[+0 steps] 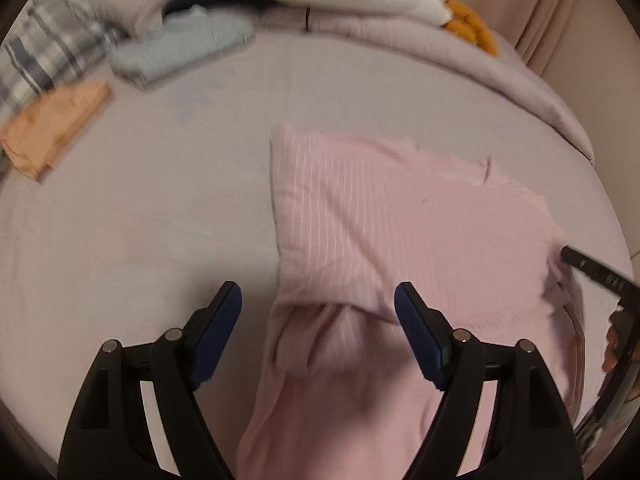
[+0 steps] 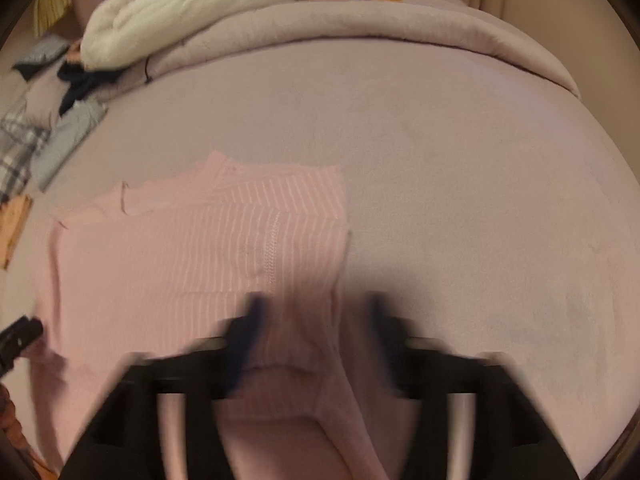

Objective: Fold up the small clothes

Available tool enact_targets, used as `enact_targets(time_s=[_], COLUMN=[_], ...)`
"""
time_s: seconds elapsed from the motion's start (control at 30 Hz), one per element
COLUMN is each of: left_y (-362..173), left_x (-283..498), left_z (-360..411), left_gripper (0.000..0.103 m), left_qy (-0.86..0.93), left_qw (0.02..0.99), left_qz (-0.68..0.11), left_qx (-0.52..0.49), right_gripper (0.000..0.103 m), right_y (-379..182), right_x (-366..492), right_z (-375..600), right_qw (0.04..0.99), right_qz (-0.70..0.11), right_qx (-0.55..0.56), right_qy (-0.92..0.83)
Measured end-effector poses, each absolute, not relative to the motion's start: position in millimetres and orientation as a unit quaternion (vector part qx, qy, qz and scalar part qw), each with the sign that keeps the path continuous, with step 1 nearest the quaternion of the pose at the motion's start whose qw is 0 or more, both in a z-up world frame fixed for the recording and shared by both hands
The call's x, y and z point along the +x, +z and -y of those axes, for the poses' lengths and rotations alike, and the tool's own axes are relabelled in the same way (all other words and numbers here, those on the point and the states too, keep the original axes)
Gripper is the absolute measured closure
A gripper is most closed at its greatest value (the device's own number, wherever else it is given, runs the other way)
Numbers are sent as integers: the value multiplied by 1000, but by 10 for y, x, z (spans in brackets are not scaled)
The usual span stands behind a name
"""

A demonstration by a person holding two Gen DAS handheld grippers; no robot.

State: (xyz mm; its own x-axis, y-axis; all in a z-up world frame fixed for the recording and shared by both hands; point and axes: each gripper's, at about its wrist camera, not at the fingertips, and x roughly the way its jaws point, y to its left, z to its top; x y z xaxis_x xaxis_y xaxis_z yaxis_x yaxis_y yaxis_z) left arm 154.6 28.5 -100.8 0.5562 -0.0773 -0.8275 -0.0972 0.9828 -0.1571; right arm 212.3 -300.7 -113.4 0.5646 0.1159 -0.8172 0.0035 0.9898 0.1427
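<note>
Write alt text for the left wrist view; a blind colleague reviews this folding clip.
A pink ribbed knit top lies partly folded on a mauve bedsheet, below the open left tongs, which grip nothing. Folded peach and grey-blue clothes lie far left beside plaid fabric; the right tongs' tip enters at the right edge.

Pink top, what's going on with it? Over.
Left tool open, right tool open. Pink top partly folded on bed, released. Nothing in the way.
</note>
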Motion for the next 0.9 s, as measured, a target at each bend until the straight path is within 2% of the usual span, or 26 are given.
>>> enact_targets(time_s=[0.07,0.13,0.2,0.37,0.9], left_y=[-874,-759,-699,-843,-1241], left_x=[1390,1219,1061,772,270], left_z=[-277,-285,-304,-377,-559], left_gripper=[11,7,3,3,4], left_qy=[10,5,0,7,22], left_qw=[887,895,897,886,856], left_qz=[-452,-434,-424,-439,-478], left_qx=[-92,-106,-122,-146,-198], right_gripper=[28,27,20,17,17], right_y=[-991,-865,-738,-710,-1190], right_x=[1980,1847,1660,1254,736], right_z=[3096,3166,3247,3454,3532], right_qw=[892,896,905,913,872], right_qz=[-441,-427,-405,-379,-459], right_qx=[90,106,119,137,163], right_qy=[40,52,61,64,42])
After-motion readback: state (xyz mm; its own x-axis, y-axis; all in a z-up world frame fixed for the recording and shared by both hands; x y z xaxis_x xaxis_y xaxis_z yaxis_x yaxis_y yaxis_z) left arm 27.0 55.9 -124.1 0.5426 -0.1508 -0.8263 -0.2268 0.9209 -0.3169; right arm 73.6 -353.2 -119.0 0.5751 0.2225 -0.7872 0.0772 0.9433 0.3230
